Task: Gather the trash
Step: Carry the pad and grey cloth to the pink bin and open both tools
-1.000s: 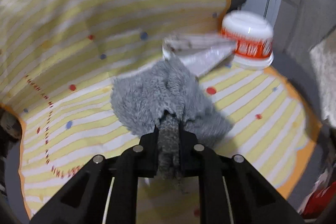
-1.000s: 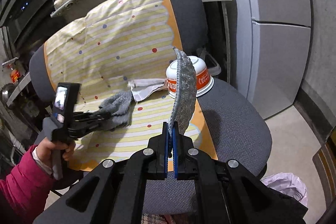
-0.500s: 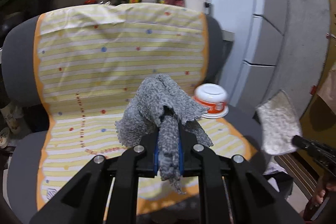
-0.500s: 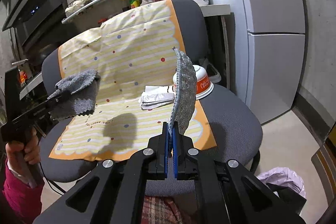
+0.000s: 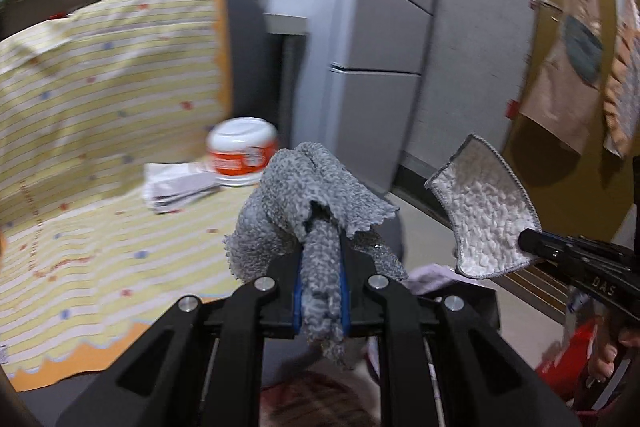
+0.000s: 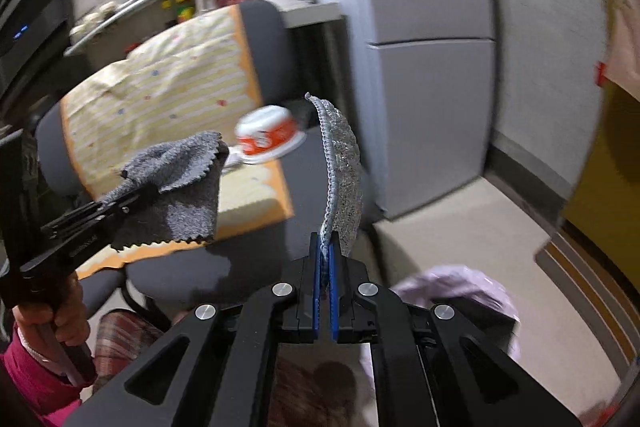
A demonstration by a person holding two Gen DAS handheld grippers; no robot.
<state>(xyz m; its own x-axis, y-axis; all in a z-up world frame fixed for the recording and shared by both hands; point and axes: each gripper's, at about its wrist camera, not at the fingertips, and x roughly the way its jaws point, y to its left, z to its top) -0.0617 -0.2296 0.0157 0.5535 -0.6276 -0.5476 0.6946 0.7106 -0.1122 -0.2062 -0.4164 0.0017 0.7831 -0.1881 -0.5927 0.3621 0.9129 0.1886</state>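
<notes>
Rag (image 5: 308, 187): soft, light, bunched in left claw (image 5: 320, 291). Right claw (image 6: 325, 267) clamps limp pad (image 6: 342, 163) by edge; both hold fine.

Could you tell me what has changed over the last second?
The left gripper lifted the grey cloth off the chair cover and swung right toward the bin bag. The right gripper turned that way too. Both jaws stay shut; the pad stays held; cup and paper unmoved.
</notes>
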